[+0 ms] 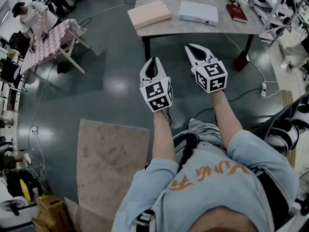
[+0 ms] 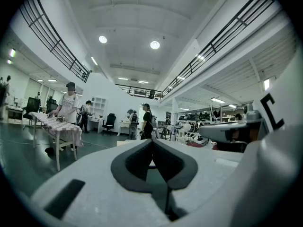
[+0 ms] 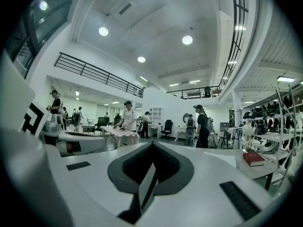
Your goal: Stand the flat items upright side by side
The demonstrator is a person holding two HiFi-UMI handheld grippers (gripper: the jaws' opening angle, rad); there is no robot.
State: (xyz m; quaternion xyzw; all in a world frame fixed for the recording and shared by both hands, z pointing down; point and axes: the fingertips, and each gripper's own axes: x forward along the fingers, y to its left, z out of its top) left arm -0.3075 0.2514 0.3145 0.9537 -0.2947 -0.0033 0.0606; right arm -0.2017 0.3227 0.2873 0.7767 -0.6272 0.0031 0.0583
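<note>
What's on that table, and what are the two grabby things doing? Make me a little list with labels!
table: grey top, ahead of both grippers
items on it: pink box at left, white box in the middle, red book at right
how they lie: all flat, none upright yet
left gripper: shut, empty, held level
right gripper: shut, empty, held level, nearer the table
rug: tan, on the floor, short of the table

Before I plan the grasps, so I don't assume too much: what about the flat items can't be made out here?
- red book: cover print too small, head view.
- pink box, white box: undersides hidden against the table.
- Left gripper view: items mostly hidden behind the left gripper body.
</note>
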